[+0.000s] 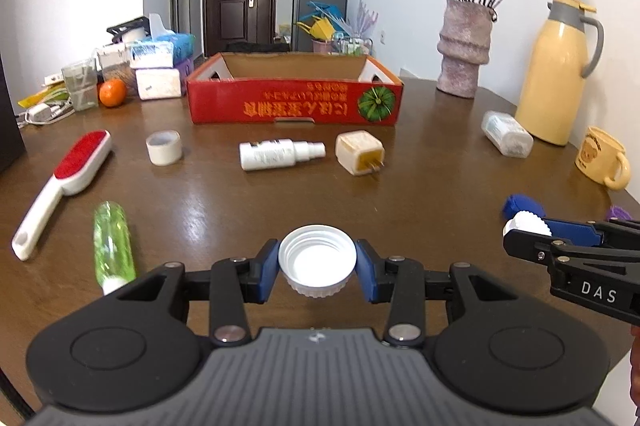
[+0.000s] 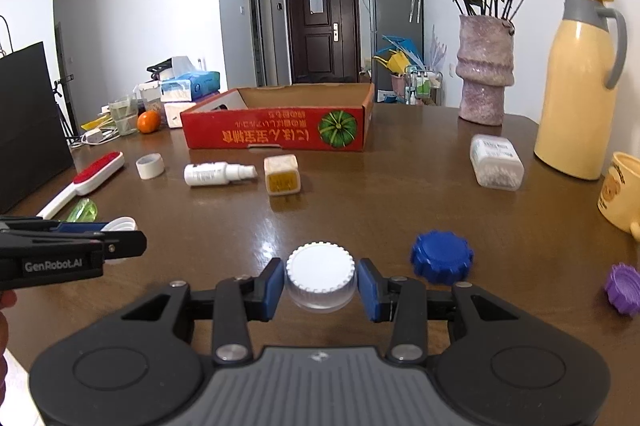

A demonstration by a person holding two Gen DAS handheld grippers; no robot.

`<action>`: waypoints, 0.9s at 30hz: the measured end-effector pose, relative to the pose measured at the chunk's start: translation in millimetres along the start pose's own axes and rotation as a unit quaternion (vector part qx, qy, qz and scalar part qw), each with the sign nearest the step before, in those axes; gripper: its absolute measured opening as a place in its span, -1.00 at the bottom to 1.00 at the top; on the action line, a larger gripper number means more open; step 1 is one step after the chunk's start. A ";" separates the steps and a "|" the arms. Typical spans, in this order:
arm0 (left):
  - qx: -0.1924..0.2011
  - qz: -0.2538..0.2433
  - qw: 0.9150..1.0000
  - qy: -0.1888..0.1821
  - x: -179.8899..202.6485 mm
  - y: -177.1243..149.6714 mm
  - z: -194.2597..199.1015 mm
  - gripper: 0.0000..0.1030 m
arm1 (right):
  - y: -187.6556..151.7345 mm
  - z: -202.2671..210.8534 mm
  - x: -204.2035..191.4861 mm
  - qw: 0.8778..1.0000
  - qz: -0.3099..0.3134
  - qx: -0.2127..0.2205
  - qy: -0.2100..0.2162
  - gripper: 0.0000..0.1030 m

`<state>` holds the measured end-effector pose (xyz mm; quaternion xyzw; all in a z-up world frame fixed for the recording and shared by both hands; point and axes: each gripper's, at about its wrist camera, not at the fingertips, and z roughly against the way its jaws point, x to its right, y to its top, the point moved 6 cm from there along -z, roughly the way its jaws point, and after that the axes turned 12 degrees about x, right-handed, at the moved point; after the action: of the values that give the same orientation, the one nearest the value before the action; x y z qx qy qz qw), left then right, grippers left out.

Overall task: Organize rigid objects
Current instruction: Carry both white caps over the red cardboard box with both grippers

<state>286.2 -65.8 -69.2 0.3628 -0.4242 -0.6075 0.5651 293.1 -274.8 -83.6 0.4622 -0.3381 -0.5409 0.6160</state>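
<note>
My left gripper [image 1: 317, 268] is shut on a white cap [image 1: 317, 258], open side up, held just above the brown table [image 1: 224, 198]. My right gripper [image 2: 320, 284] is shut on another white cap [image 2: 320, 276], closed top up; it also shows in the left wrist view [image 1: 526, 224]. A red cardboard box [image 1: 294, 102], open and empty, stands at mid table beyond both grippers. In front of it lie a white spray bottle [image 1: 276, 154], a beige plug adapter [image 1: 360, 152] and a tape roll [image 1: 163, 147]. A blue cap [image 2: 442, 257] and a purple cap [image 2: 623, 288] lie right of my right gripper.
A lint brush [image 1: 64, 182] and green bottle [image 1: 113, 246] lie at left. A cotton-swab box [image 2: 496, 162], yellow thermos [image 2: 576, 86], yellow mug [image 2: 620, 194] and flower vase [image 2: 484, 70] stand at right. Tissue packs [image 1: 160, 66] and an orange [image 1: 112, 92] sit at far left.
</note>
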 end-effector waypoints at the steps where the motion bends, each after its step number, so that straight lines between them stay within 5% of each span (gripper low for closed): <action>1: 0.003 0.000 1.000 0.001 -2.0 3.4 0.5 -0.19 | 3.1 -2.0 -1.8 1.000 0.000 0.001 0.000 -0.24; 27: 0.033 -0.004 0.999 0.029 -48.2 98.3 -43.7 -0.19 | 94.1 -79.7 -19.1 1.000 -0.011 0.016 -0.008 -0.24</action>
<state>368.4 -22.6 3.4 0.4002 -0.4261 -0.5844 0.5627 395.9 -241.0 -21.4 0.4716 -0.3466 -0.5460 0.5995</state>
